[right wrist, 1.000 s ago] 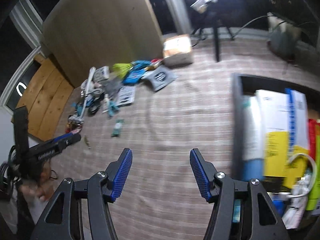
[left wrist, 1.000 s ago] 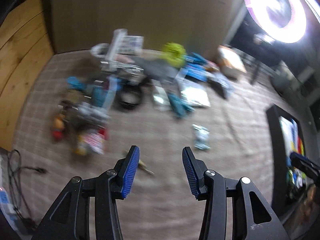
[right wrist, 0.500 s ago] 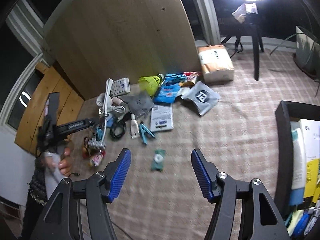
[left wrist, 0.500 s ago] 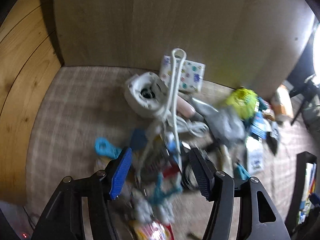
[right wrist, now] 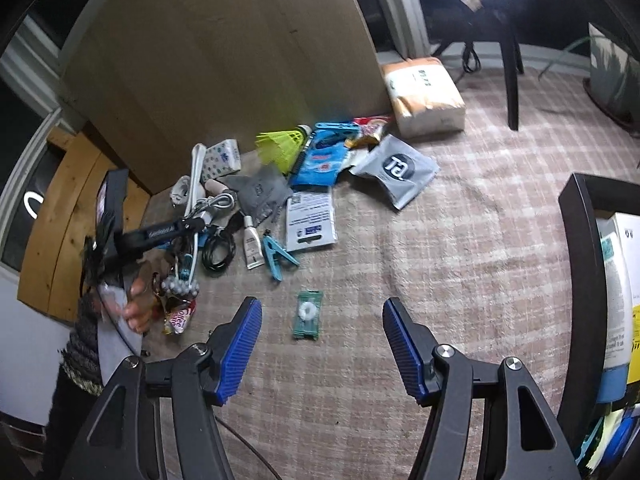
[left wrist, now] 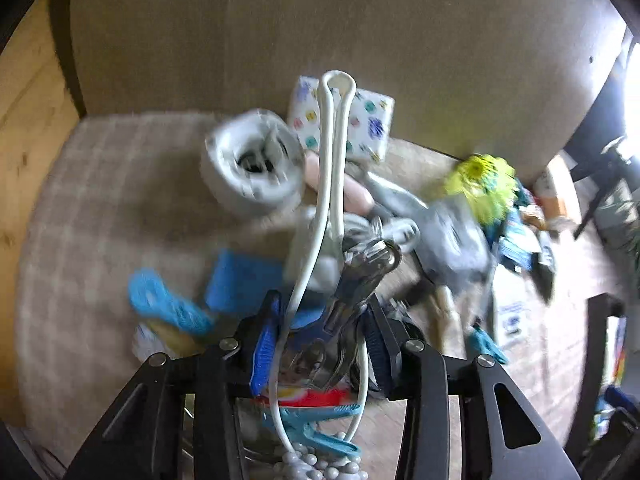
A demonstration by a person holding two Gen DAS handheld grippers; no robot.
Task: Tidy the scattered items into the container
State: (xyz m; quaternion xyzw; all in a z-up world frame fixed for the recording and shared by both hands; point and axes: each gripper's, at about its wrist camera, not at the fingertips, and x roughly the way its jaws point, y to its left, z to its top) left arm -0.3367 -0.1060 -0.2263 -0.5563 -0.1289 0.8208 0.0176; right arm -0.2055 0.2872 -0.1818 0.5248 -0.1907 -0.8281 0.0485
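My left gripper is down in the pile of scattered items. Its jaws are closing, and the pads touch the two strands of a long white looped massager. A clear blister pack also lies between them. From the right wrist view, the left gripper sits over the same white massager. My right gripper hangs open above the rug, with a small green packet lying below it, untouched. The black container stands at the right, holding several items.
The pile holds a white tape roll, a tissue pack, a yellow shuttlecock, a black cable, a blue peg and a grey pouch. A wooden board leans behind it. A hand holds the left gripper.
The left gripper moved from bare rug into the pile and dropped over the white massager; its jaws widened, then narrowed. The right gripper swung from the container towards the green packet.
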